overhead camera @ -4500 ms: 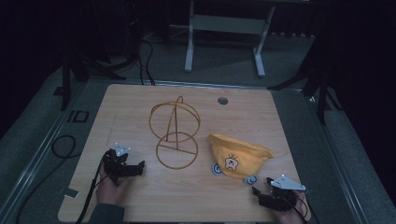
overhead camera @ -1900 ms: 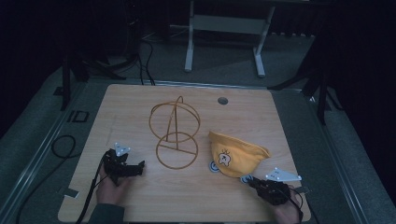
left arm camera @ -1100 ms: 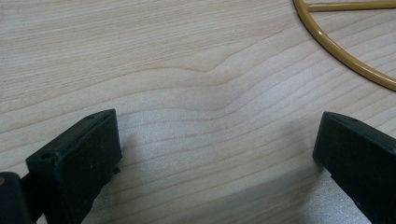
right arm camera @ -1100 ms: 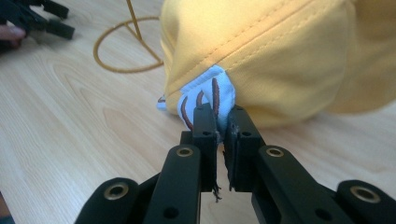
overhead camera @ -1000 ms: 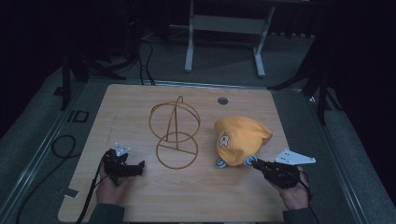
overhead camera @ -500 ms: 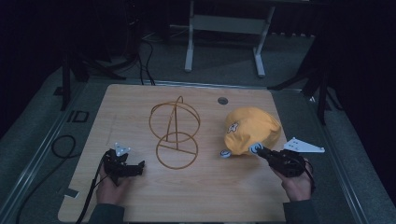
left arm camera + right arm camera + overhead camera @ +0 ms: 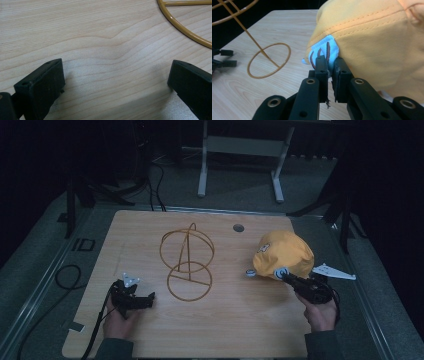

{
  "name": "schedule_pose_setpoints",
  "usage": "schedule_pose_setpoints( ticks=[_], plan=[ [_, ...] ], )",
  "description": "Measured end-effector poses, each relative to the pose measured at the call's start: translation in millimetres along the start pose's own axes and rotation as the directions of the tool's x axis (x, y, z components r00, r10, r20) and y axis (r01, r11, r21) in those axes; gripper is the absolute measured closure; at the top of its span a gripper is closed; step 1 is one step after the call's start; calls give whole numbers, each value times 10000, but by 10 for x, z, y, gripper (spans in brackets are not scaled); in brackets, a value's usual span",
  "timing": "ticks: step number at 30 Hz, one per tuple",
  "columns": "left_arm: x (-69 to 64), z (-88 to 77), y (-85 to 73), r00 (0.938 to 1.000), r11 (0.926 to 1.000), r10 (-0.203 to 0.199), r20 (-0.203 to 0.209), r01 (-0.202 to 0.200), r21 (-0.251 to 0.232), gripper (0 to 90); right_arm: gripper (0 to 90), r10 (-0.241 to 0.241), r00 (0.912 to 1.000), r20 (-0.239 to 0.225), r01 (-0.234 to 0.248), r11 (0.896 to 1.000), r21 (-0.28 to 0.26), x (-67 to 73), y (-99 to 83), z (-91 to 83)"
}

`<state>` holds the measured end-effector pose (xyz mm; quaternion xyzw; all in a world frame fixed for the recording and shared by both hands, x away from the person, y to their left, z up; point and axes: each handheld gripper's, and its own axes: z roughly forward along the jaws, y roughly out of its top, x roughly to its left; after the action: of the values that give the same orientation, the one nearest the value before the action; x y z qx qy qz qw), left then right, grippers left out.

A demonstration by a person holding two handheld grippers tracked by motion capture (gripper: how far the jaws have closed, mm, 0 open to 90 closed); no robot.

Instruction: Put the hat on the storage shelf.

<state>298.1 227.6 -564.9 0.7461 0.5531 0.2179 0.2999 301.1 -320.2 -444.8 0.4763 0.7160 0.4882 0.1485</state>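
Pale wood covered the table (image 7: 220,330), dark floor around it. At its right side the right gripper (image 7: 284,276) was clamped on the yellow hat (image 7: 282,254) (by a blue patch at its edge). Near the wire stand (image 7: 187,262), the left gripper (image 7: 148,300) gaped over bare wood.

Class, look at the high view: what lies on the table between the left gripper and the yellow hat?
The gold wire stand lies between the left gripper and the yellow hat; the table around it is bare wood.

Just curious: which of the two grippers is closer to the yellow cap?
Right. The right gripper has its fingers pinching the yellow cap; the left gripper rests far off, beyond the wire stand.
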Motion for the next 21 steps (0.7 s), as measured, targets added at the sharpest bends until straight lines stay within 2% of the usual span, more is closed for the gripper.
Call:
schedule_pose_setpoints(
  ticks=[7,9,13,17,21],
  plan=[
    [1,-1,0,10000,10000,14,3,-14,13,8,840,-361,9991,-236,358,9993,-118,105,110,-53],
    [1,-1,0,10000,10000,15,0,-15,14,8,842,-457,9977,-495,453,9989,-97,163,149,-88],
    [1,-2,0,10000,10000,19,2,-19,18,8,844,-646,9953,-723,637,9979,-149,220,190,-120],
    [2,-2,0,10000,10000,18,8,-18,22,8,846,-646,9911,-1163,629,9979,-183,283,245,-155],
    [2,-2,0,10000,10000,20,7,-21,24,8,846,-475,9824,-1804,439,9987,-239,336,284,-184]
  ],
)
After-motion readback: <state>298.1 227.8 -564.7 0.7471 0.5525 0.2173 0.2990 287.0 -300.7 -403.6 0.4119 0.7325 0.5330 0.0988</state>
